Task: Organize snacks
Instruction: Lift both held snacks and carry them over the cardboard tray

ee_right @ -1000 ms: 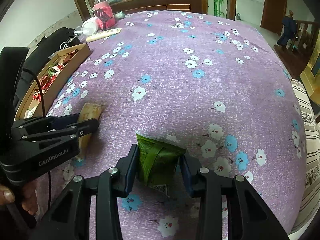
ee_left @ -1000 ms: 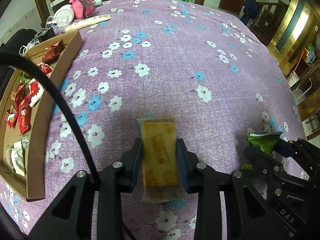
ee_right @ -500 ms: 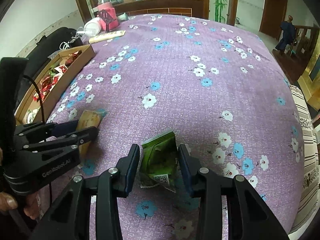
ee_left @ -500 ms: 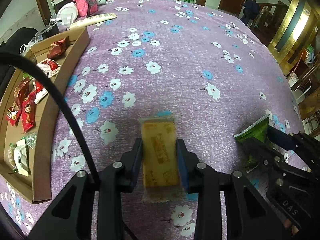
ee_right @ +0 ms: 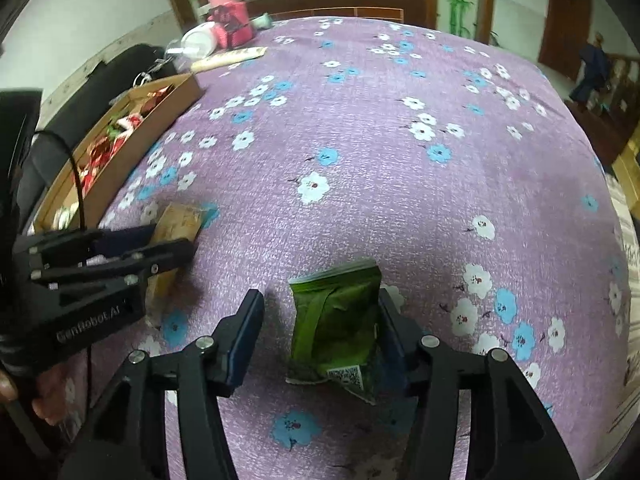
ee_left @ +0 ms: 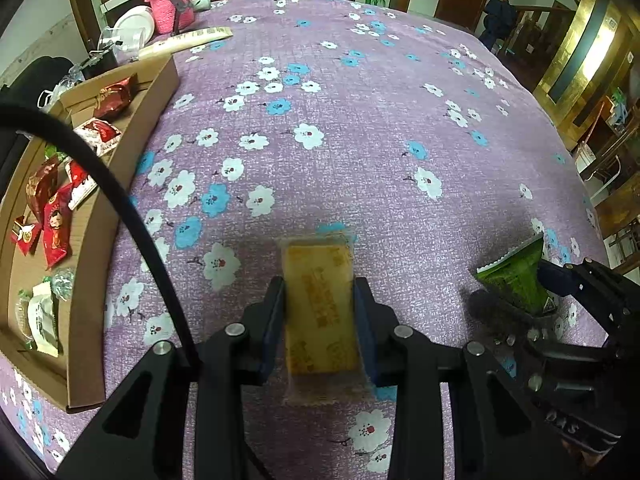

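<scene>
My left gripper (ee_left: 319,304) is shut on a yellow snack packet (ee_left: 318,304), held just above the purple flowered cloth; it shows at the left of the right wrist view (ee_right: 176,232). My right gripper (ee_right: 320,320) stands open around a green snack packet (ee_right: 336,328); the packet leans against the right finger with a gap on the left side. The green packet also shows at the right of the left wrist view (ee_left: 516,280). A cardboard tray (ee_left: 120,184) with several red and white snacks lies at the left.
A pink knitted holder (ee_left: 170,12), a white plate (ee_left: 134,28) and a long cream tube (ee_left: 188,40) stand at the table's far left end. The flowered cloth (ee_left: 360,120) stretches ahead. Wooden furniture and a doorway lie beyond the table.
My right gripper's jaws have opened and the green packet now sits loose between them. Both grippers have moved forward and leftward toward the tray. The left still holds the yellow packet.
</scene>
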